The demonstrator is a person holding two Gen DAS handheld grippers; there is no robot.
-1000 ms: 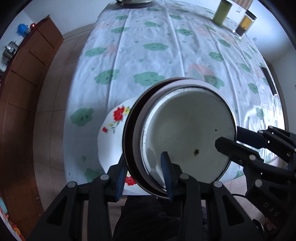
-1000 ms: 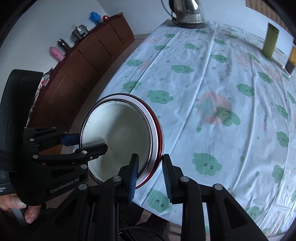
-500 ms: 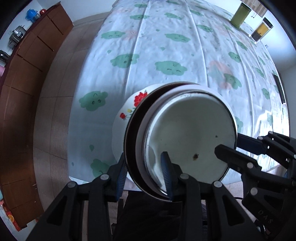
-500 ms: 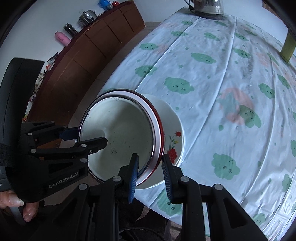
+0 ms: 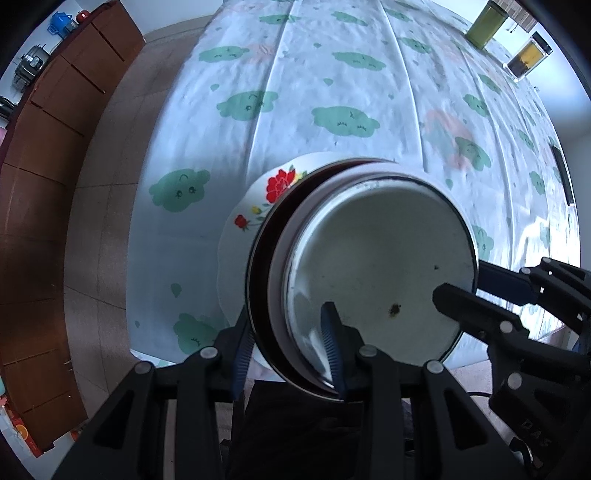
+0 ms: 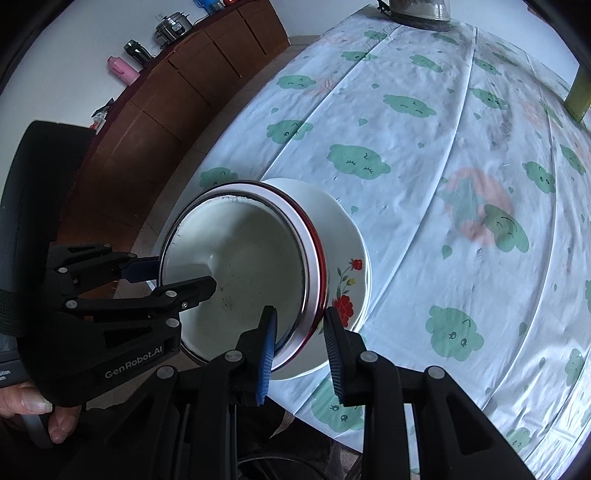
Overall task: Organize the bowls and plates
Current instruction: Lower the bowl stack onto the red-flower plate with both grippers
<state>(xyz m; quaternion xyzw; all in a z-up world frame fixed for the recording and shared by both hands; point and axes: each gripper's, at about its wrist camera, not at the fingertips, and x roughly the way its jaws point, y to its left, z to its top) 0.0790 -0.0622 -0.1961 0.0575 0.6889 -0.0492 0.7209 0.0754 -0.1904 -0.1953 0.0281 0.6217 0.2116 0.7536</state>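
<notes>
A white enamel bowl with a red outside point(image 5: 376, 269) is held tilted by both grippers above the table's near edge. My left gripper point(image 5: 288, 350) is shut on its near rim. My right gripper point(image 6: 301, 347) is shut on the opposite rim point(image 6: 314, 295). Each gripper shows in the other's view: the right one point(image 5: 491, 295), the left one point(image 6: 147, 280). A white plate with red flowers point(image 5: 251, 221) lies on the tablecloth under the bowl; it also shows in the right wrist view point(image 6: 351, 266). Whether the bowl touches the plate is hidden.
The table point(image 5: 351, 74) wears a white cloth with green clouds. A green canister point(image 5: 484, 22) and a glass jar point(image 5: 528, 57) stand at the far right; a kettle point(image 6: 417, 7) at the far end. A brown sideboard point(image 6: 166, 92) runs along the left wall.
Both grippers have carried the bowl forward over the table edge. The flowered plate, hidden in the right wrist view a second ago, now shows beneath the bowl.
</notes>
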